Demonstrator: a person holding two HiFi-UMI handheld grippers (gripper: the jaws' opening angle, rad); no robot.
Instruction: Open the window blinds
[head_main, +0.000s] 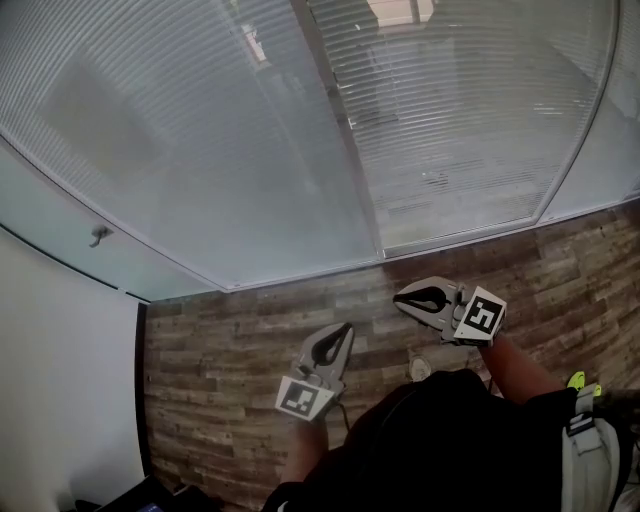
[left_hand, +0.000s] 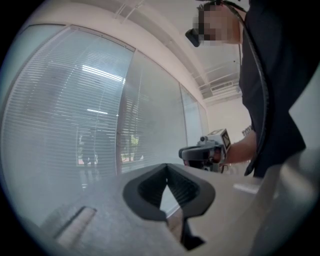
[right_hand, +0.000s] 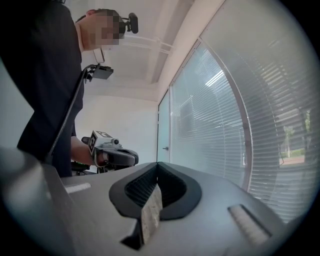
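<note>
Carrying the left gripper (head_main: 346, 328) low over the wood floor (head_main: 220, 350), jaws pressed together on nothing, tips aiming toward the foot of the window wall. Facing the blinds (head_main: 180, 130) ahead of and above those tips, shut flat and seemingly behind glass, well apart from the gripper and not yet touched. Passing, far off to that gripper's left, a small metal fitting (head_main: 98, 236) on the pale panel; not telling from here whether it works the slats. Meeting, ahead and slightly right of the left tips, the window post (head_main: 340, 140) parting one run of slats from the next. Carrying the right gripper (head_main: 400, 297) just beside the first, a little nearer the glass, likewise closed and empty, tips turned toward its partner.

Judging this as the approach, with the task barely begun. Searching first for a cord, wand or knob, none showing near either gripper. Raising one gripper to the control's height, parting the jaws only when close, then closing squarely on it. Avoiding pressing the tips against the pane, probably useless for shifting slats sealed behind it. Pulling or turning slowly while watching for the tilt.
</note>
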